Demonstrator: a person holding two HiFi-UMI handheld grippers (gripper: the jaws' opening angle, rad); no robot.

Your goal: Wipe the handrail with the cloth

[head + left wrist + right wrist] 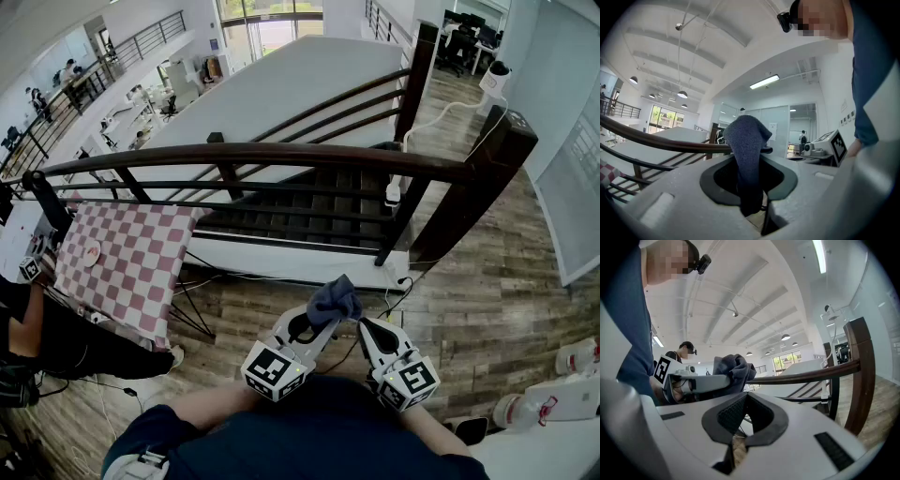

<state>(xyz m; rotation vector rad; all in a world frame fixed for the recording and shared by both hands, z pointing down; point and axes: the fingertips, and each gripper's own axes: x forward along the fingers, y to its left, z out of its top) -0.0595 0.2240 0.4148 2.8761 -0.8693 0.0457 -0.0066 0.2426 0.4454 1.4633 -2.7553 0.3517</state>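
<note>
My left gripper (322, 325) (751, 165), low in the centre of the head view, has its jaws clamped on a dark blue-grey cloth (335, 300) (746, 138) that bunches up above the tips, while my right gripper (369, 327) (746, 416), just beside it, has its jaws closed together with nothing between them. The long dark brown wooden handrail (262, 155) (801, 376) runs across the middle of the frame above both tools, well apart from the cloth. A pink-and-white checkered table (131, 258) stands at the left.
</note>
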